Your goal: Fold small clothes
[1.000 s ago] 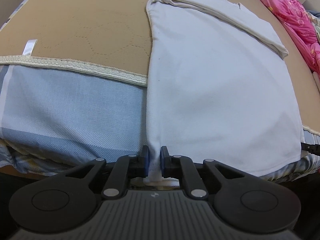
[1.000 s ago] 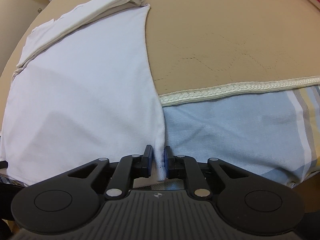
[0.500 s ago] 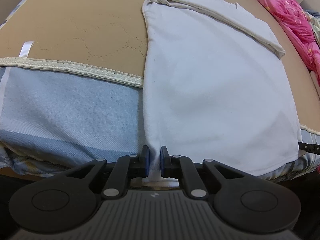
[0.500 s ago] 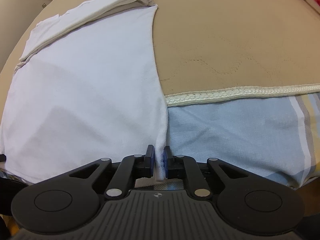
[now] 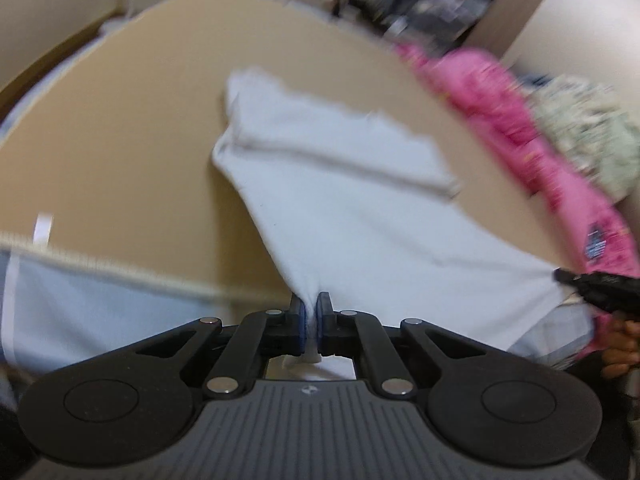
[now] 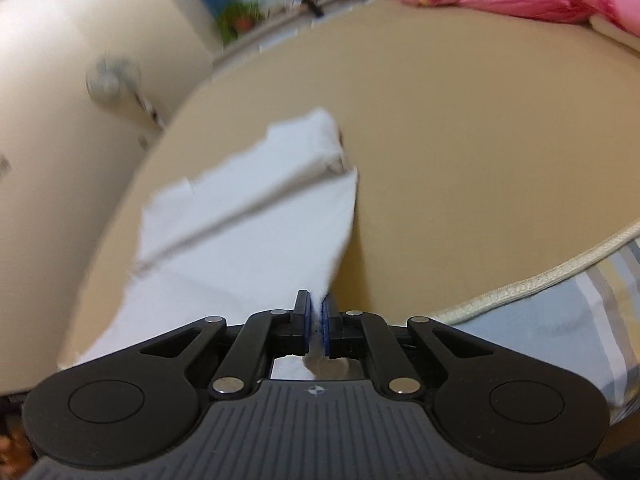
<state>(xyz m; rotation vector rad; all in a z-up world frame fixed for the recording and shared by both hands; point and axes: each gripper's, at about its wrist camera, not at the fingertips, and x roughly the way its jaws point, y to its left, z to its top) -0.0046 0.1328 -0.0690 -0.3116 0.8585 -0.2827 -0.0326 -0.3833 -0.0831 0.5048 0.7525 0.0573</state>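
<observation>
A white garment [image 5: 352, 200] lies on a tan quilted mat [image 5: 120, 152], its far end folded over in a band. My left gripper [image 5: 310, 320] is shut on its near left hem corner and holds it lifted off the bed. My right gripper [image 6: 318, 322] is shut on the near right hem corner of the same white garment [image 6: 248, 232], also lifted. The right gripper also shows in the left wrist view [image 5: 592, 286] at the right edge. Both views are motion-blurred.
The tan mat [image 6: 480, 160] has a cream braided edge [image 6: 540, 280] over a blue striped sheet [image 5: 80, 312]. Pink bedding [image 5: 520, 132] is piled along the far right. A cream wall and a small fan [image 6: 108, 80] stand to the left.
Both grippers have risen and tilted up with the hem corners, pulling the near part of the garment off the bed. The cameras now see the room beyond the bed.
</observation>
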